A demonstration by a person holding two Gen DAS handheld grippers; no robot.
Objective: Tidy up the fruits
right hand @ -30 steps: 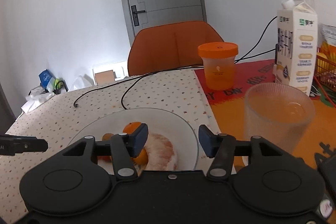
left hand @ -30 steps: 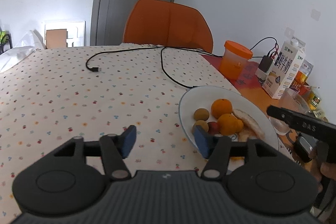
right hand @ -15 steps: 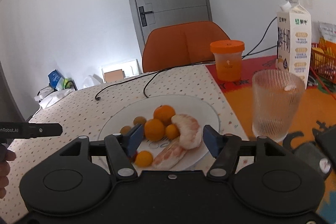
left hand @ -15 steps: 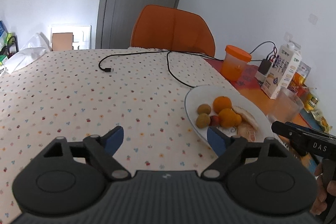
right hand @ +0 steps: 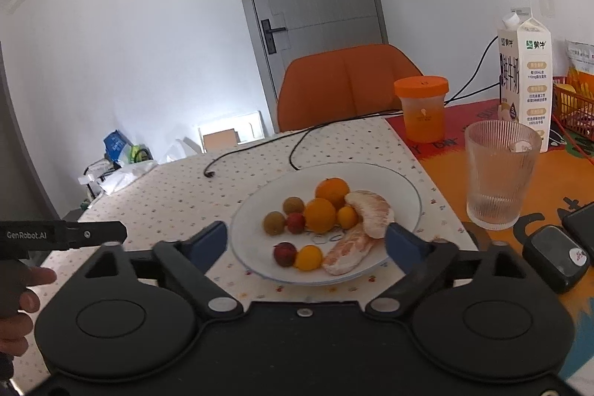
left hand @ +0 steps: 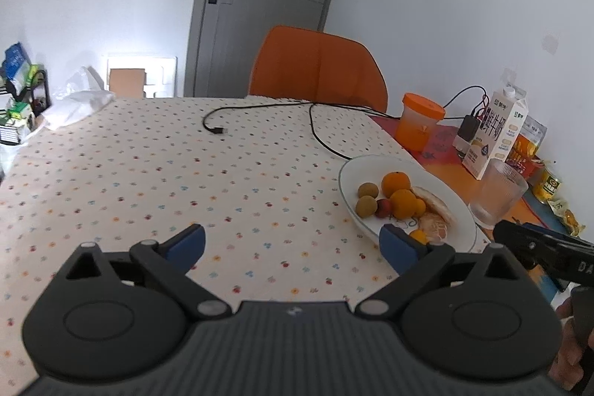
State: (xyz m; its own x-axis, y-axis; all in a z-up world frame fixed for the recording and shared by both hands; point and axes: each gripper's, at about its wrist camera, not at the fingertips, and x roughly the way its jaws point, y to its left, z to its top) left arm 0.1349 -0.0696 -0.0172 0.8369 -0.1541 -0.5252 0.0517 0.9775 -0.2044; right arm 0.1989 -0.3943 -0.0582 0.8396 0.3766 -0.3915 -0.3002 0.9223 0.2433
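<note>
Left tool (left hand: 293,244) jaws opening, nothing between them, over dotted counter (left hand: 156,180), right tool (right hand: 306,242) jaws opening, empty, just short of white plate (right hand: 404,188) near counter's right edge, fruits (right hand: 320,215) grouped on plate, ribbed glass (right hand: 501,173) beside it.

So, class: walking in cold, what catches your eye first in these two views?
The white plate heaped with oranges, small fruits and pale peeled segments, on the dotted tablecloth. Behind it stands the bright orange chair; a ribbed glass and milk carton stand to the plate's right.
</note>
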